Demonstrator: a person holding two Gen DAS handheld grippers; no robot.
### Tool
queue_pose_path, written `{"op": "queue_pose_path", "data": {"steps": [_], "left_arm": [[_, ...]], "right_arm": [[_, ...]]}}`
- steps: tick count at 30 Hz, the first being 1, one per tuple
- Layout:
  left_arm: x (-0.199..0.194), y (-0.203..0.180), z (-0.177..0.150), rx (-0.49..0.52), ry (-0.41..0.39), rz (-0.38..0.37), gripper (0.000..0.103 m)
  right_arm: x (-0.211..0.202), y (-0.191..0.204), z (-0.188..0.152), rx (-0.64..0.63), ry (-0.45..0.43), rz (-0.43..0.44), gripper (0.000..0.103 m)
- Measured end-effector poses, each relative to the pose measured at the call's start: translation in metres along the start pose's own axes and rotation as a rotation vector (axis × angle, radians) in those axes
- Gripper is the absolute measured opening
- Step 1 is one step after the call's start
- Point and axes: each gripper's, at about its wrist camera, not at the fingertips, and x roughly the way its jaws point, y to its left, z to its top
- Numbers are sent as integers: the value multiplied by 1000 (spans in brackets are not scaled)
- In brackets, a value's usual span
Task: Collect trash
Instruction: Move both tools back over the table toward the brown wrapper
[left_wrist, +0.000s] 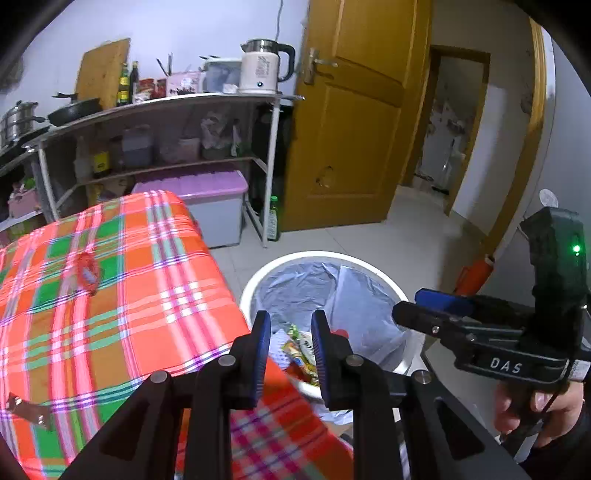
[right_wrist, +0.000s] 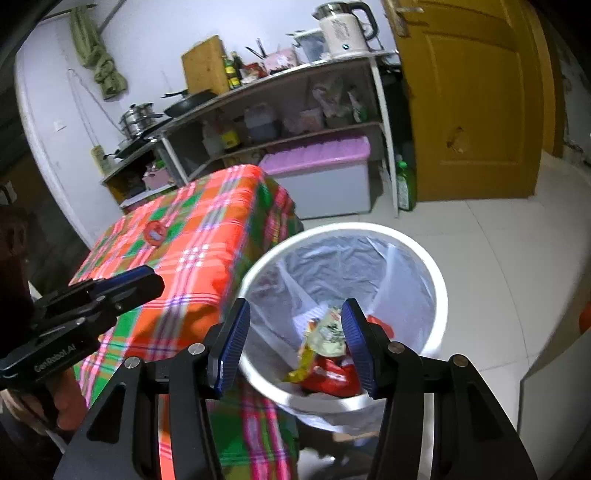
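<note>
Both my tools are open and hold nothing: the right tool hangs over the bin, the left tool at the desk edge. The red wrapper lies far-left on the desk, nearer my left tool.

Left wrist view: sitting behind the left gripper, looking forward and slightly downward over the corner of the orange, green and pink plaid-clothed table, close to the round white plastic bin lined with a translucent bag; the right gripper is entering from the right edge.

Right wrist view: sitting behind the right gripper, looking more steeply down into the same bin, nearer to it; the left gripper is entering from the left edge.

Shared: bin, table, grey metal shelf rack, yellow-brown wooden door.
</note>
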Motion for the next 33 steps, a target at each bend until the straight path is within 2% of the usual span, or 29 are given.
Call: {"op": "queue_pose_path", "data": {"steps": [12,25,33], "left_arm": [[-57,34,-20,-61,-54,91,22],[-104,82,-46,-143,-86,192,22],[-123,112,-62,-190,-96,245,22]], "right_arm": [[-14,63,0,-103,-31,78,53],[-3,124,-8,-216,-14,182,52],[10,154,-10,-265,11,214,52]]}}
